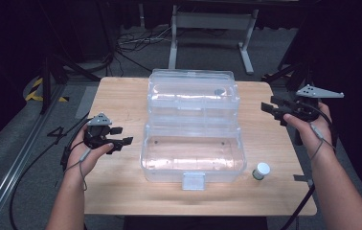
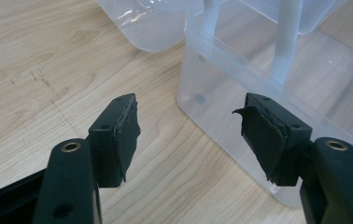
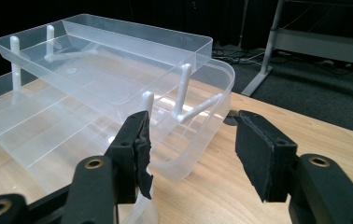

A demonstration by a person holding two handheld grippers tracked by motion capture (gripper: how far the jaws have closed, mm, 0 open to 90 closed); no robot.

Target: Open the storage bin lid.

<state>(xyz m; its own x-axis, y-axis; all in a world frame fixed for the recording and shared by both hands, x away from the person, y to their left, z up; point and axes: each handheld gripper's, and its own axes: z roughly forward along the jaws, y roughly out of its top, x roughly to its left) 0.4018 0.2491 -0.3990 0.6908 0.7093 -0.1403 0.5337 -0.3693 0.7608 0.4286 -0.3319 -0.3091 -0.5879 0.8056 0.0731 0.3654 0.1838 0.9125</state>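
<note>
The clear plastic storage box (image 1: 192, 153) stands open in the middle of the table (image 1: 121, 96), its lid (image 1: 194, 88) thrown back behind it and a transparent inner tray (image 3: 114, 60) raised on white swing arms above the lid side. Opening the box looks done: the latch (image 1: 193, 181) at the front edge hangs free and the base compartment lies exposed and appears empty.

The left gripper (image 1: 120, 140) hovers just beside the box's left end wall, its jaws spread apart with nothing between them; in the left gripper view the pads frame bare wood and the corner of the box (image 2: 240, 93) without touching either. The right gripper (image 1: 272, 111) hangs to the right of the lid, near its far right corner, jaws likewise wide and empty. In the right gripper view they point at the rounded end of the lid (image 3: 202, 140) and the tray's white arm (image 3: 184, 93).

A small jar with a white cap (image 1: 261, 170) stands on the table just right of the box's front right corner, untouched. My reading is that what remains is to pick up that 1 jar, place it in the box or tray, then close the lid. Neither gripper is near the jar yet.
</note>
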